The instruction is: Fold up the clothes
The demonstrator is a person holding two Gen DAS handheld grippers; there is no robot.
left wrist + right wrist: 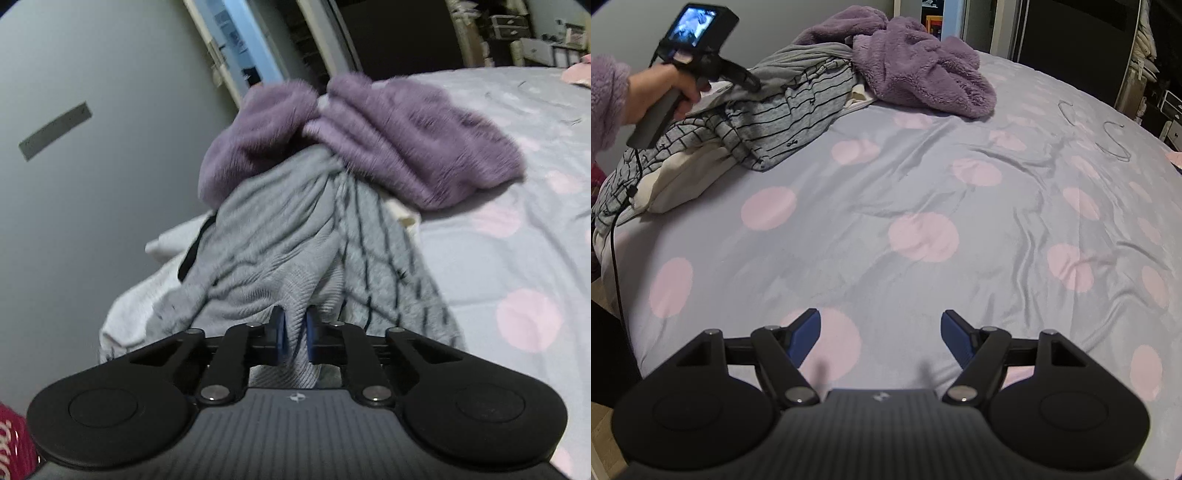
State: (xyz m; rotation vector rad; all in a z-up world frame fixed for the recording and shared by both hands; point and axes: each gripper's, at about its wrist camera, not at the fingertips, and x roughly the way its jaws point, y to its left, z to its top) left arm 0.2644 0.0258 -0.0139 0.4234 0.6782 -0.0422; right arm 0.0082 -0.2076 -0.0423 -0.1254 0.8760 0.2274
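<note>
A pile of clothes lies at the bed's far left corner. In the left wrist view my left gripper is shut on a fold of a plain grey ribbed garment, which runs up from the blue pads. Beside it lies a grey garment with dark stripes, and a fuzzy purple garment rests on top behind. The right wrist view shows the same pile: striped garment, purple garment, and the left gripper held by a hand over it. My right gripper hangs open above the bedspread, holding nothing.
The bed has a grey cover with pink dots. White bedding lies under the pile near the left edge. Two thin wire hangers lie at the far right. A grey wall and a doorway stand behind the bed.
</note>
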